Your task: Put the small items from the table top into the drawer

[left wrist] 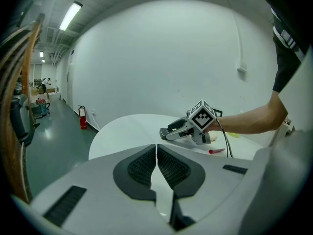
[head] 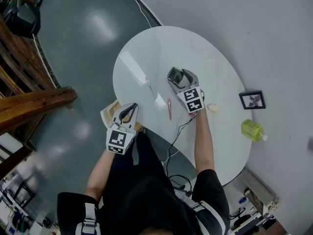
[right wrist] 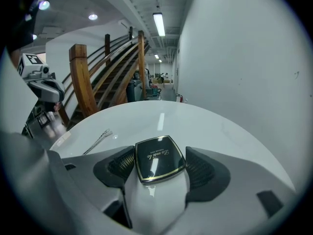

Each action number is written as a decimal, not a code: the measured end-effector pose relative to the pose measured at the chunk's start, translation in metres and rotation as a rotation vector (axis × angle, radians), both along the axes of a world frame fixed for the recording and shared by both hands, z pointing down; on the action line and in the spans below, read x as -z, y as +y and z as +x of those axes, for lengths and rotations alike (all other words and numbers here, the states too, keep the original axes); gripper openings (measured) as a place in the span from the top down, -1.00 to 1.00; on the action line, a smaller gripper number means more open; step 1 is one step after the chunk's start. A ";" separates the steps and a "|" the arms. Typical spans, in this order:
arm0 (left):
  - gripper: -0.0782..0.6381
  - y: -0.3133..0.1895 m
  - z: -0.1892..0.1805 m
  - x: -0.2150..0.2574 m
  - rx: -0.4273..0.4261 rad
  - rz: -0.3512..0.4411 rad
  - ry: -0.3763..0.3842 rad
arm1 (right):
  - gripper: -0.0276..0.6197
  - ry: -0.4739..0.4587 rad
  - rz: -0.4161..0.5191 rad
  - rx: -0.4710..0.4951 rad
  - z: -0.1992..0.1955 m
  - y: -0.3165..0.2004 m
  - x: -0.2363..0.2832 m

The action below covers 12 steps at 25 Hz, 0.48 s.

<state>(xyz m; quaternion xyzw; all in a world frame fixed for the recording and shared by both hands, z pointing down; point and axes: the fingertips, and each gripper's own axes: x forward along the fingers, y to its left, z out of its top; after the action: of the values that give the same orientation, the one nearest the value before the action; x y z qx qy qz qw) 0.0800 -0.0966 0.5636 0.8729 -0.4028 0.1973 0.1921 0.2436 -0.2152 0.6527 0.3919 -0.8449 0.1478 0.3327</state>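
White and oval, the surface [head: 215,58] stands on a grey floor beside a pale wall, with a wooden staircase [head: 29,97] off to the left. The right tongs [head: 178,77] reach over the middle of the surface and are closed on a dark compact [head: 174,75] with a gold rim. In the right gripper view the compact [right wrist: 159,158] sits squarely between the two ribbed pads [right wrist: 122,163], touched on both sides, its glossy lid facing up. The left tongs [head: 129,109] hang at the near edge of the surface, over a tan drawer [head: 108,114] that juts out below that edge. Their jaws are pressed together with nothing between them, as the left gripper view shows [left wrist: 156,153]. A slim red item [head: 169,108] lies on the surface just beside the right tongs on the near side, and a small cream item [head: 212,108] lies just to their right. A thin metal item [right wrist: 97,142] rests further left on the surface. Well over to the right stand a small black picture frame [head: 252,100] and a green bottle [head: 253,130] lying on its side.
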 end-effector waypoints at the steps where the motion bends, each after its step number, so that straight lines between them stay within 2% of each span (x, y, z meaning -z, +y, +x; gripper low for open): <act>1: 0.71 0.000 0.000 0.000 0.000 -0.001 0.001 | -0.04 0.002 -0.004 0.010 0.000 0.000 0.000; 7: 0.71 0.001 -0.001 -0.003 -0.002 -0.005 -0.002 | -0.05 0.029 -0.019 0.026 -0.002 -0.001 -0.003; 12: 0.71 -0.001 -0.005 0.001 0.006 -0.002 0.001 | -0.05 0.131 -0.068 0.069 -0.001 0.000 -0.010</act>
<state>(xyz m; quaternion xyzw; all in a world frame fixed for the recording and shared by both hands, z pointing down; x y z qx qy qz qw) 0.0754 -0.0976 0.5624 0.8716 -0.4051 0.1965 0.1937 0.2424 -0.2151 0.6623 0.3601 -0.8288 0.1387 0.4053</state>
